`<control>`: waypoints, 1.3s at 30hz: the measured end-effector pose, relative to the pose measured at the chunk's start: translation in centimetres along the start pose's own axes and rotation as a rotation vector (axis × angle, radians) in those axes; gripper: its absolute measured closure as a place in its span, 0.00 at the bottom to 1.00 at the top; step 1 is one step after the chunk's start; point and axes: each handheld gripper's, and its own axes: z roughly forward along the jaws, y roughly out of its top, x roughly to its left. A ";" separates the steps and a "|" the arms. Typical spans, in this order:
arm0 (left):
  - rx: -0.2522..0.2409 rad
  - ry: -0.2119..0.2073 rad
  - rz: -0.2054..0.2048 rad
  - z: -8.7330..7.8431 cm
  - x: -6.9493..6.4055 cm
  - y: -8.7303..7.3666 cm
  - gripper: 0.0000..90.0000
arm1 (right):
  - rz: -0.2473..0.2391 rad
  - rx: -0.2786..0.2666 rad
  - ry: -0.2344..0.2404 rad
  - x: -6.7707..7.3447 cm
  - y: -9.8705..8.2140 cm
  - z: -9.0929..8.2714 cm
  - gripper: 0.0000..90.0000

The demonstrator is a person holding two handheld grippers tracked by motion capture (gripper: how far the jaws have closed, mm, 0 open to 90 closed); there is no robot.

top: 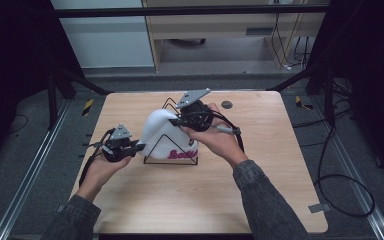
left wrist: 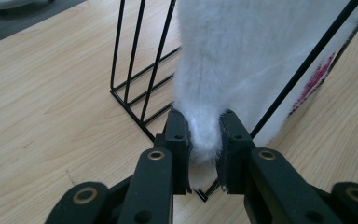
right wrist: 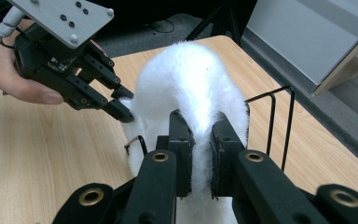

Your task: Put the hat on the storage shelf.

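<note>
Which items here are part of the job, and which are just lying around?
In use: white fluffy cloth, pinched by left gripper and right gripper; black wire rack it drapes over.
Lying about: small dark disc on table; cables on floor.

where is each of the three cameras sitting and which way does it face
High view: above the person's side, looking forward and down at the table; both forearms, left gripper and right gripper show.
Left gripper view: rides the left gripper, facing the black wire rack; its jaws pinch the white fluffy cloth.
Right gripper view: rides the right gripper, jaws clamping the cloth's top; the person's left hand shows.
All three share cloth and rack.
</note>
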 end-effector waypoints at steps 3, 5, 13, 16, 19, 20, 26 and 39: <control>0.006 -0.004 -0.002 0.1 0.0 -0.2 0.85 | 0.005 0.001 0.001 0.0 -0.1 0.1 0.91; 0.009 -0.002 0.003 0.2 -0.1 -0.2 0.85 | 0.007 0.006 0.004 0.0 -0.2 0.3 0.91; 0.017 -0.003 0.006 0.3 -0.1 -0.2 0.85 | 0.011 0.013 -0.001 0.1 -0.4 0.3 0.91; 0.016 -0.005 0.002 0.4 -0.1 -0.4 0.85 | 0.012 0.012 0.003 0.2 -0.5 0.4 0.91; 0.021 -0.008 -0.003 0.5 0.0 -0.7 0.85 | 0.013 0.020 0.005 0.3 -0.6 0.5 0.90; 0.021 -0.007 -0.004 0.5 0.0 -0.8 0.85 | 0.010 0.023 0.005 0.3 -0.6 0.6 0.90; 0.031 -0.005 -0.016 0.7 0.2 -1.1 0.85 | 0.008 0.038 0.004 0.5 -0.7 0.9 0.86; 0.034 0.018 -0.037 0.0 0.4 -1.9 0.77 | 0.009 0.040 0.004 1.1 -0.3 1.2 0.71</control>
